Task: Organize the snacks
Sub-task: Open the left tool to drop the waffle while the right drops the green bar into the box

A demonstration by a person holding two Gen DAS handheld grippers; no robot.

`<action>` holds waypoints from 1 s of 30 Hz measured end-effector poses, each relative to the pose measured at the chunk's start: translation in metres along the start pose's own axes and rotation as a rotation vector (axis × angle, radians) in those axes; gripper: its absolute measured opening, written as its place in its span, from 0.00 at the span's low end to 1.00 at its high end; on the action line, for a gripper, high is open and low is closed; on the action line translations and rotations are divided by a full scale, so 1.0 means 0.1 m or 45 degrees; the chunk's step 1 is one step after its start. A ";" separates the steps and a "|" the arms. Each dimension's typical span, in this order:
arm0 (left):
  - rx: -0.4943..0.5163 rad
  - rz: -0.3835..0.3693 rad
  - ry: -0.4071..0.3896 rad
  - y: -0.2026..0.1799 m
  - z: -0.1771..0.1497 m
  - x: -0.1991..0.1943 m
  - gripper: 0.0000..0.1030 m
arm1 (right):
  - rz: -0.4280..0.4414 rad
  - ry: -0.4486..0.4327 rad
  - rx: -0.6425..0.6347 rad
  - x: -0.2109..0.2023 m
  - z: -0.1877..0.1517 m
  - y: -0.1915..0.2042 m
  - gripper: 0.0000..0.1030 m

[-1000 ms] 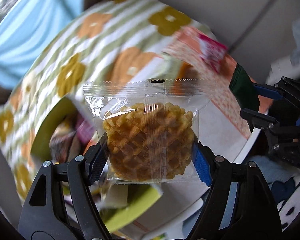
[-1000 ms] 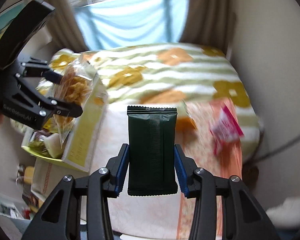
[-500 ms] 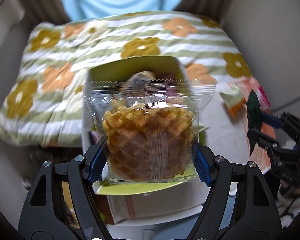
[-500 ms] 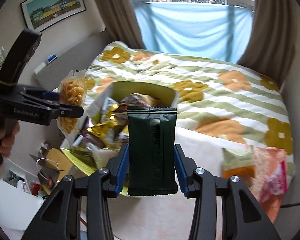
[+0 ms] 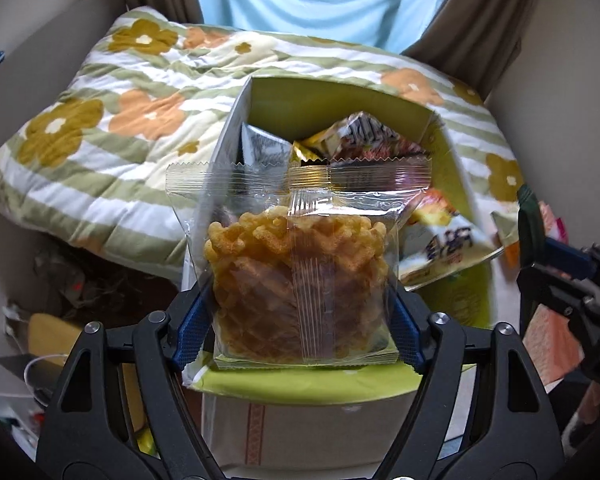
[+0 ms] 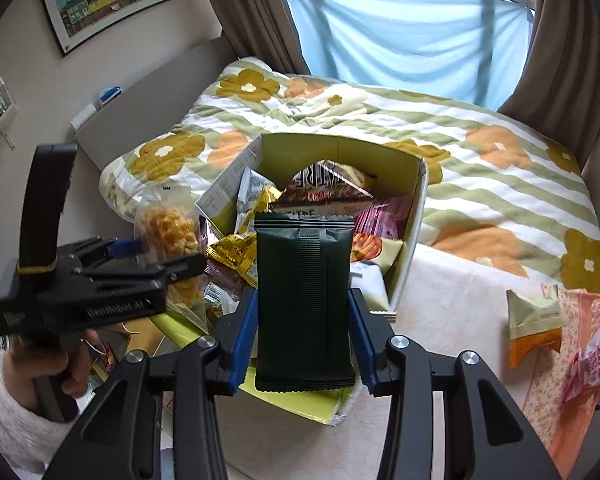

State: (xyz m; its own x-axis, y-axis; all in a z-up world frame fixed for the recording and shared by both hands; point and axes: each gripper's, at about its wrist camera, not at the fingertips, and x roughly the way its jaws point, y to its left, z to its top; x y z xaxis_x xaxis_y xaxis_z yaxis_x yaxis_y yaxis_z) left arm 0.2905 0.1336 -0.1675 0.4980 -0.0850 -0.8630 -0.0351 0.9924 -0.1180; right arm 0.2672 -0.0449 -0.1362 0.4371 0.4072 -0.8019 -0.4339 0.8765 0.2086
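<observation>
Fingers on the left gripper are easing open around the waffle-snack packet over the half-full snack box, right gripper pinches a dark green packet, two packets wait at 3 o'clock.

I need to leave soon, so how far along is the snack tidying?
Well along: the yellow-green cardboard box already holds many packets. In hand: the left tool, jaws opening, has the clear waffle-snack packet over the box; the right tool grips a dark green packet. Left: a cream-and-orange packet and a pink packet on the bed.
</observation>
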 end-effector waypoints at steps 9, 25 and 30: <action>-0.064 0.019 -0.062 0.18 -0.17 -0.17 1.00 | -0.062 0.002 0.035 0.09 -0.16 0.09 0.39; -0.035 0.000 -0.102 0.33 -0.39 -0.27 0.99 | -0.082 -0.082 0.075 0.32 -0.26 0.23 0.68; -0.007 0.027 -0.093 0.29 -0.45 -0.27 0.99 | -0.102 -0.130 0.063 0.24 -0.34 0.26 0.97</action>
State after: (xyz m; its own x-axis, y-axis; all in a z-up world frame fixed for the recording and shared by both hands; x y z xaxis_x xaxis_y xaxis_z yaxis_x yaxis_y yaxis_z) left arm 0.2371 0.1605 -0.1692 0.5593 -0.0569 -0.8270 -0.0513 0.9934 -0.1030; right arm 0.2398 -0.0214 -0.1690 0.5476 0.3574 -0.7566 -0.3562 0.9177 0.1757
